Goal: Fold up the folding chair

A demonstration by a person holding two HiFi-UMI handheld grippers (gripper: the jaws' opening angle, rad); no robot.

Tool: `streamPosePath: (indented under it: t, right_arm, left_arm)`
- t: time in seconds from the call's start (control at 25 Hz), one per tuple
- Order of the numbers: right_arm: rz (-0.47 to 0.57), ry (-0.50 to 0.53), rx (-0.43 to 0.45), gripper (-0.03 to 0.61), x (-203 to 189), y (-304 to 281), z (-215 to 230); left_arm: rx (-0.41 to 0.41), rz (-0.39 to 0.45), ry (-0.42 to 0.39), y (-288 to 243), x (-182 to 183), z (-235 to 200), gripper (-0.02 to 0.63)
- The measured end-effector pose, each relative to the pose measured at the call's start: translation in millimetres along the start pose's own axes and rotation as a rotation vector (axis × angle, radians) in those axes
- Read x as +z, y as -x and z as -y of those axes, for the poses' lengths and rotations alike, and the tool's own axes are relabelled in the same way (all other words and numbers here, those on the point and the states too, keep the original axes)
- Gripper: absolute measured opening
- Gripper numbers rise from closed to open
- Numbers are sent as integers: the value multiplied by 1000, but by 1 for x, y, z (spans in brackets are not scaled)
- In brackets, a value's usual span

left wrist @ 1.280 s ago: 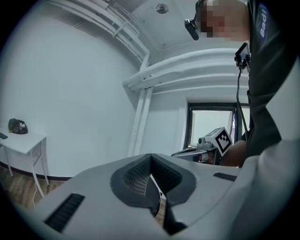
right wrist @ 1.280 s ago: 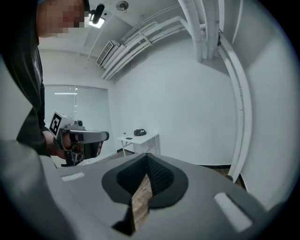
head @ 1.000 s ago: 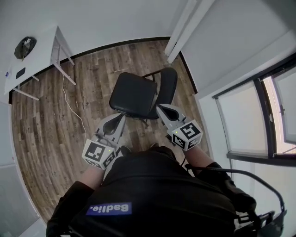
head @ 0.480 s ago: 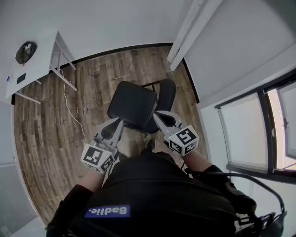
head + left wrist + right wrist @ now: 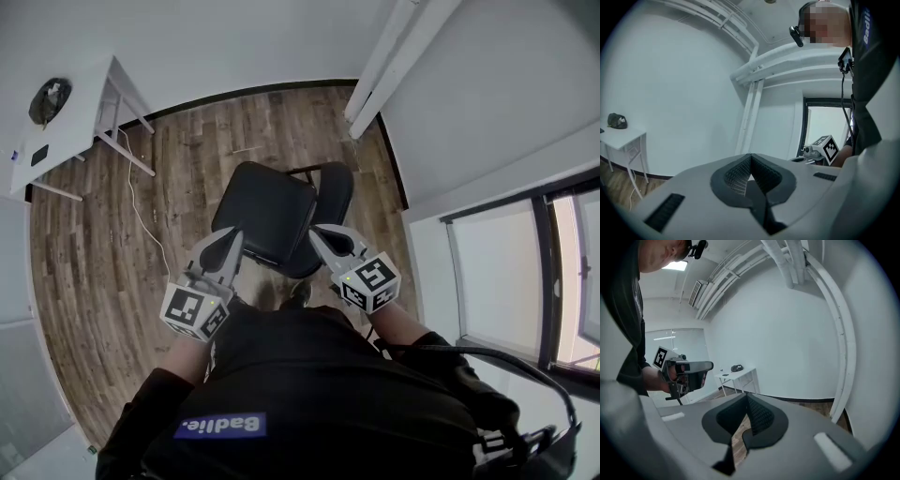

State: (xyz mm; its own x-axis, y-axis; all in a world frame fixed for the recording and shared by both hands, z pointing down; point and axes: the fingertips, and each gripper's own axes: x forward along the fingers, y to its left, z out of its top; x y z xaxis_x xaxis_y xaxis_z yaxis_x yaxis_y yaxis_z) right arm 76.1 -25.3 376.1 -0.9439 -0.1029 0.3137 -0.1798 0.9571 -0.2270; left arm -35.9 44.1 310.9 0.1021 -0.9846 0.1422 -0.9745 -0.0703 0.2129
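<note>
A black folding chair (image 5: 267, 208) stands unfolded on the wood floor, its seat flat and its backrest (image 5: 336, 192) at the right. My left gripper (image 5: 234, 232) hovers over the seat's near-left edge, shut and empty. My right gripper (image 5: 315, 231) hangs above the seat's near-right corner by the backrest, also shut with nothing in it. In the left gripper view the jaws (image 5: 750, 161) meet at their tips against a white wall. In the right gripper view the jaws (image 5: 745, 399) are closed too, and the chair is hidden in both gripper views.
A white side table (image 5: 66, 117) with a dark cap (image 5: 49, 97) stands at the far left, a white cable (image 5: 141, 211) trailing from it across the floor. A white pillar (image 5: 380, 75) and wall rise at the right. A window (image 5: 562, 272) is at far right.
Both grippers have moved forward and a little down, from just short of the chair to over the seat's near edge. The chair itself has not moved.
</note>
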Motion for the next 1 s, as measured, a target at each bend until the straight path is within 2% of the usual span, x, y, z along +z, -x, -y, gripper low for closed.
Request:
streamPosePath:
  t: [0.36, 0.52, 0.68, 1.0]
  right_arm:
    - [-8, -43, -84, 2, -2, -21, 19]
    - [-12, -71, -173, 2, -10, -33, 30]
    - [-18, -112, -260, 2, -15, -45, 36]
    - [-85, -179, -399, 5, -45, -59, 65]
  left_arm:
    - [-55, -28, 35, -20, -5, -37, 5]
    - [-141, -30, 42, -29, -13, -60, 5]
    - [-204, -67, 48, -35, -21, -85, 5]
    - [-257, -153, 67, -54, -56, -134, 5]
